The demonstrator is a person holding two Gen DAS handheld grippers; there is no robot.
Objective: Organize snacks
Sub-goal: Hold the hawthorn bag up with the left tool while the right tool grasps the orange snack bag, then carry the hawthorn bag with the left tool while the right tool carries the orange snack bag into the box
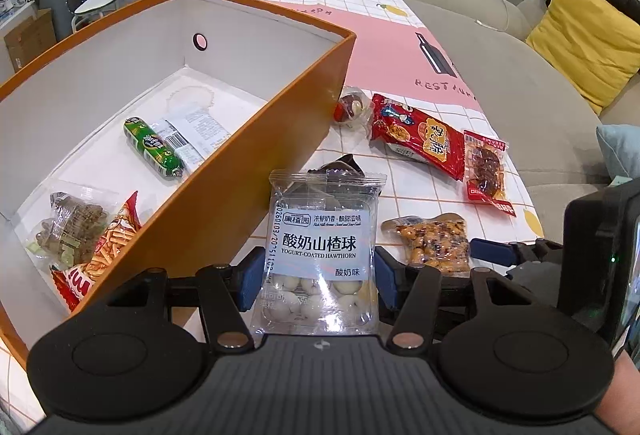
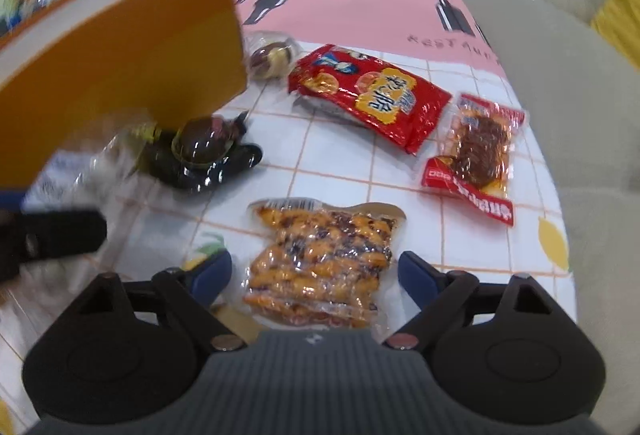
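My left gripper (image 1: pixel 318 271) is shut on a clear yogurt-coated hawthorn pack (image 1: pixel 320 247) and holds it upright just right of the orange box (image 1: pixel 240 171). Inside the box lie a green sausage (image 1: pixel 154 147), a white packet (image 1: pixel 192 131), a clear snack bag (image 1: pixel 68 231) and a red crisp bag (image 1: pixel 108 251). My right gripper (image 2: pixel 316 275) is open, its fingers either side of an orange vacuum-packed snack (image 2: pixel 320 259) lying on the table. That snack also shows in the left wrist view (image 1: pixel 434 239).
On the tablecloth (image 2: pixel 328 163) lie a red snack bag (image 2: pixel 372 95), a red-edged dried meat pack (image 2: pixel 476 155), a dark wrapped egg (image 2: pixel 204 151) and a round chocolate sweet (image 2: pixel 272 57). A beige sofa (image 1: pixel 520 83) with a yellow cushion (image 1: pixel 580 43) runs along the right.
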